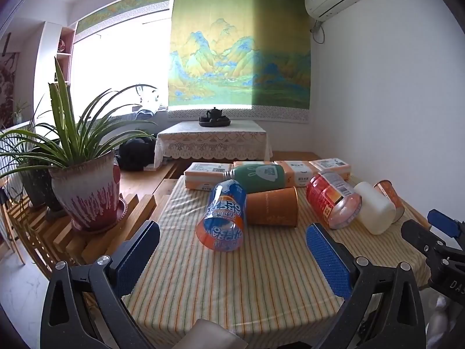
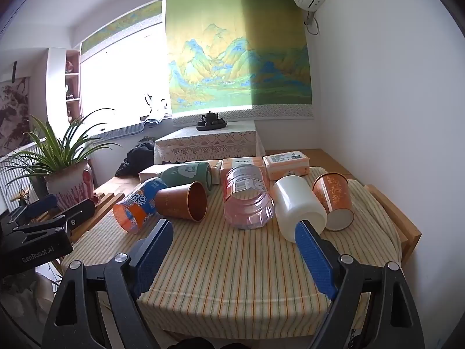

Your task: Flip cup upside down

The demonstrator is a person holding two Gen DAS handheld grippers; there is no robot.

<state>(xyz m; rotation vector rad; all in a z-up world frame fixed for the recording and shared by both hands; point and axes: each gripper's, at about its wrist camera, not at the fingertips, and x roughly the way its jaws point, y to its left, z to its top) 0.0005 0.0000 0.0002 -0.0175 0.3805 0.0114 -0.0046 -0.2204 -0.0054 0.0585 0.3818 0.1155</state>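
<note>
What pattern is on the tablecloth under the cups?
The tablecloth has thin orange and green stripes on cream; it shows best in the right wrist view.

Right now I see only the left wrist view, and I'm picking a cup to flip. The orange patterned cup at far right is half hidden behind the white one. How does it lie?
Observer: The orange cup lies on its side, open mouth toward the near table edge.
Operator: Which way does the brown cup's mouth face?
Observer: The brown cup is also on its side, with its mouth turned toward the pink jar.
Operator: Is the right hand-held gripper ready?
Observer: The right hand-held gripper is open and holds nothing. The white cup lies just beyond it.
</note>
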